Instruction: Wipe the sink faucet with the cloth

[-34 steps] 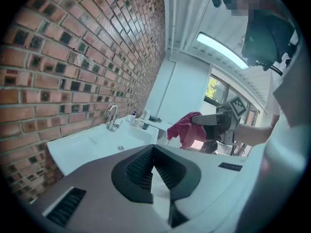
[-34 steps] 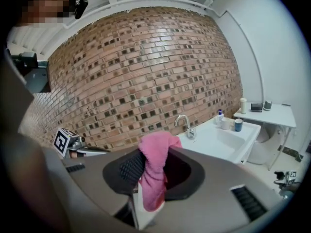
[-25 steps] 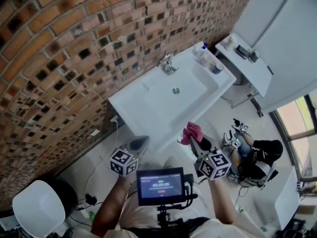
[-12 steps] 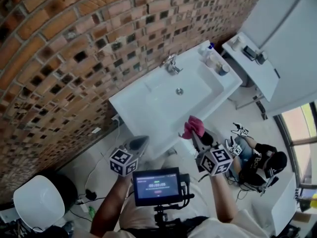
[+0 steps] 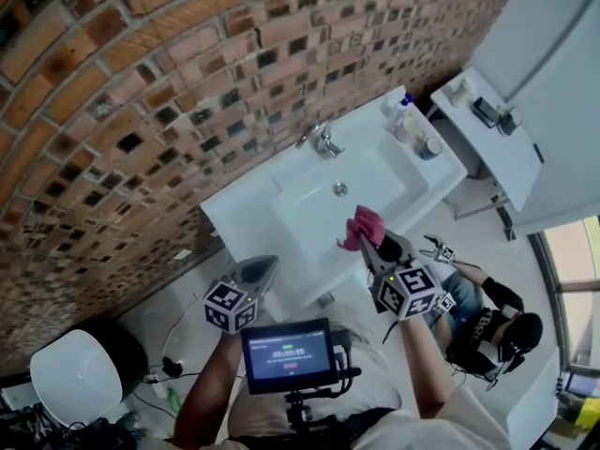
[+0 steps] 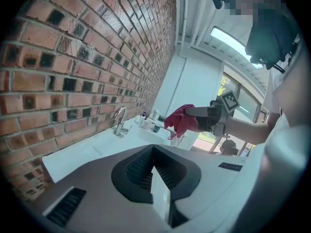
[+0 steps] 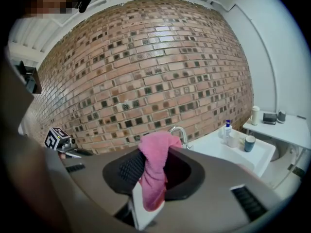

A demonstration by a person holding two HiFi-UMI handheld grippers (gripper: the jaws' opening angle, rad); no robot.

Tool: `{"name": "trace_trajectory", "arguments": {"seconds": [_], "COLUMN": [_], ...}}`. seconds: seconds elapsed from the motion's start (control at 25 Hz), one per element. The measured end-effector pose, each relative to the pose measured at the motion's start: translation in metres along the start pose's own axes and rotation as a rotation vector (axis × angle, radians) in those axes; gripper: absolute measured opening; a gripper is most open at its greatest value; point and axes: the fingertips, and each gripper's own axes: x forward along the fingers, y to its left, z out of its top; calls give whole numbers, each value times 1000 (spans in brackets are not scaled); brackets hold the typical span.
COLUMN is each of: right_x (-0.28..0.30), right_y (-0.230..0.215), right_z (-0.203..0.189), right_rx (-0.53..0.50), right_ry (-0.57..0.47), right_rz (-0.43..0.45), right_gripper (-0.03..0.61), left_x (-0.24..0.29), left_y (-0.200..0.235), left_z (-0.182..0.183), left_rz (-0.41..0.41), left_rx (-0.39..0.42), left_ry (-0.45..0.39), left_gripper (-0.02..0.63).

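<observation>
One pink cloth [image 5: 364, 225] pinched in right gripper [image 5: 373, 243], center frame, below faucet [image 5: 323, 142]; left gripper [image 5: 265, 264] jaws pressed together, empty.

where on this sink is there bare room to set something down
The sink's left deck, between the basin and the sink's left edge, is bare, and so is the basin around the drain. The back right corner is crowded: a pump bottle and cups stand right of the faucet.
</observation>
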Motion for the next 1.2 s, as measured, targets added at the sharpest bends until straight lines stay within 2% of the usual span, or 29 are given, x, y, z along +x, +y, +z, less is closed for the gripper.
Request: {"name": "trace_trajectory", "arguments": {"seconds": [0.4,0.8,1.0,1.2], "right_x": [70,160,204,239], "right_y": [-77,-135,-162,-180], "right_z": [22,38,23,-17], "right_rx": [-29,-99,-181,-248], "right_ry": [46,94,140,220], "right_rz": [65,108,81,65], "right_gripper": [115,116,117,117], "left_x": [58,84,88,90], "left_y": [13,25,35,40], "left_z": [21,23,26,31], "left_rz": [63,140,185,218], "left_rx": [-9,-53,-80,-94], "left_ry": [22,26,28,30], "left_gripper": [-8,-8,-8,-8]}}
